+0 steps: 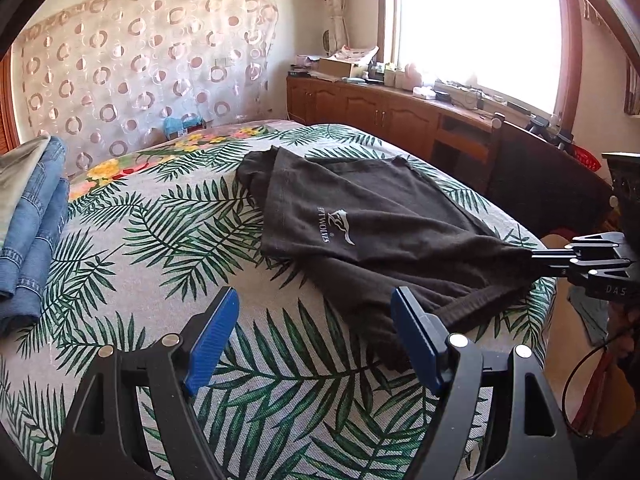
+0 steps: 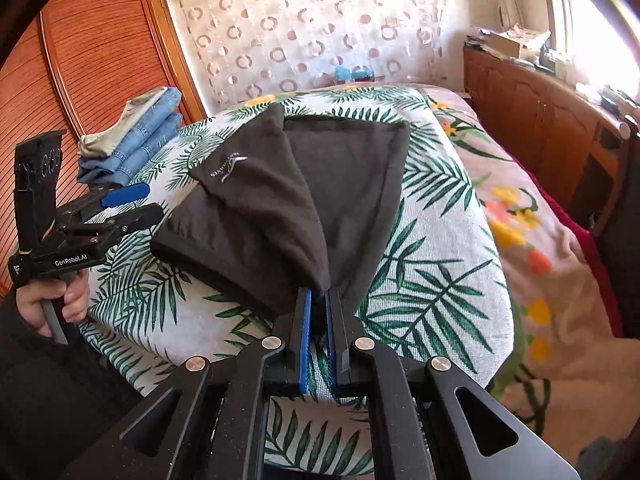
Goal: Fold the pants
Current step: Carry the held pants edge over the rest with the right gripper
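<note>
Dark brown pants (image 1: 372, 220) with a white logo lie partly folded on the leaf-print bedspread (image 1: 160, 248). They also show in the right wrist view (image 2: 280, 200). My right gripper (image 2: 319, 294) is shut on a corner of the pants and lifts the cloth into a peak; it shows at the right in the left wrist view (image 1: 534, 261). My left gripper (image 1: 316, 336) is open and empty, just left of the pants' waistband edge. In the right wrist view it (image 2: 140, 202) hovers open beside the pants' left side.
A stack of folded jeans (image 1: 32, 236) lies at the bed's left side, also in the right wrist view (image 2: 136, 140). A wooden cabinet (image 1: 400, 112) with clutter runs under the window. A wooden wardrobe (image 2: 92, 60) stands left of the bed.
</note>
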### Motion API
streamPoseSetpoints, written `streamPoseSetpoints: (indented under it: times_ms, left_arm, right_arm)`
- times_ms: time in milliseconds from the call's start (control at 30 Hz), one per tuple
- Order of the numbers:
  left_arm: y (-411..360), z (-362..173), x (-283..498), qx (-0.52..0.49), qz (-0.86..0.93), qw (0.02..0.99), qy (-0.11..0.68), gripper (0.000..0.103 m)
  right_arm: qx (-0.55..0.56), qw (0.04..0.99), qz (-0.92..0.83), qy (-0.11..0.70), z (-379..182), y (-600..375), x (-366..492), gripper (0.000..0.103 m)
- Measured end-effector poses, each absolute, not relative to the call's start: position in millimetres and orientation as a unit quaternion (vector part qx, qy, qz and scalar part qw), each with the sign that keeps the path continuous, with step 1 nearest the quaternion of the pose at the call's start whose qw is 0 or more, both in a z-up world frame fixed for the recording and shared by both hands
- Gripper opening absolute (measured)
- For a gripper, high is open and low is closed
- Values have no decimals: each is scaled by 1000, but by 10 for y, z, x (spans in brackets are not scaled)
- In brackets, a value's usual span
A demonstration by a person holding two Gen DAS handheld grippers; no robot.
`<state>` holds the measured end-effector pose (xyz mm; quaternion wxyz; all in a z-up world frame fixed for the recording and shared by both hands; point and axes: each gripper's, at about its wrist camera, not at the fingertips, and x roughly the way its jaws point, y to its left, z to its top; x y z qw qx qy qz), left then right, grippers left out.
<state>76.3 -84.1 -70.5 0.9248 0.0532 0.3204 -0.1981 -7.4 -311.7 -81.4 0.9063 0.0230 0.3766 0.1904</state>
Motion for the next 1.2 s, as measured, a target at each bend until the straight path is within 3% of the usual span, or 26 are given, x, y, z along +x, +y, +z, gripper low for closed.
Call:
streamPoseSetpoints:
  times_ms: [167,233,267,667,733,800,1200]
  left_arm:
    - [-745,-631,739,34,-188,932,307,79]
    - [-713,-604,730,30,-183,935,301,79]
    - [-691,-588,723,27,-180,937,298,79]
    - [-423,-499,754,3,-131,953,272,79]
    - [-366,-502,757,0,-122,955,270,79]
    - [-296,-511,763,-6,-115,956,271,79]
    - [10,-592,809,-16,-73,957,279,79]
  right_arm:
    - [6,916,181,358,-732,-3090,-146,12]
    - [1,920,177,351,-697,-3086,-157,26]
    - [0,921,176,347,-683,-3086,-143,29]
    - [-20,924,206,322,-563,-2640,203,32]
    - [-29,924,213,317,-552,-2530,261,40]
    - [-34,922,221,317,-563,-2423,352,42]
    - [-65,898,270,341,-722,-1889,965,43]
